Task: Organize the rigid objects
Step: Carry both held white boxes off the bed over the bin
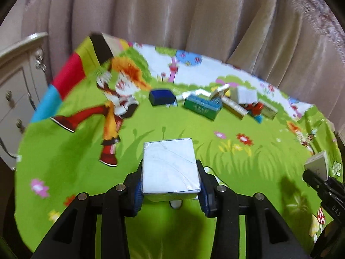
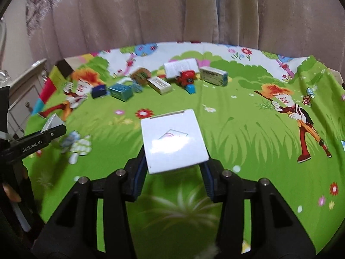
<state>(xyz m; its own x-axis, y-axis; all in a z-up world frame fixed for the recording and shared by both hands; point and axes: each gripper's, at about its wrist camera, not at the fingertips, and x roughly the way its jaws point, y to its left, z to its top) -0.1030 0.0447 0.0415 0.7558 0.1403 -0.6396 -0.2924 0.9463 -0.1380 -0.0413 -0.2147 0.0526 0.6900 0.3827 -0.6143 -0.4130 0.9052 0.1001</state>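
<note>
My left gripper [image 1: 170,194] is shut on a white box [image 1: 170,166] and holds it above the green cartoon cloth [image 1: 75,183]. My right gripper [image 2: 173,172] is shut on a flat white box with a small logo [image 2: 173,140], also above the cloth. Each gripper shows in the other view: the right one at the right edge [image 1: 319,179], the left one at the left edge [image 2: 36,142]. A row of objects lies at the far side: a dark blue box [image 1: 161,97], a green box [image 1: 202,106], a tan box [image 1: 234,108], a red toy [image 2: 186,77].
A cream dresser [image 1: 15,82] stands left of the table. Beige curtains [image 1: 172,10] hang behind. More boxes lie in the far row: a white one [image 2: 180,68] and a teal-ended one [image 2: 213,75]. The cloth's right edge drops off [image 2: 336,82].
</note>
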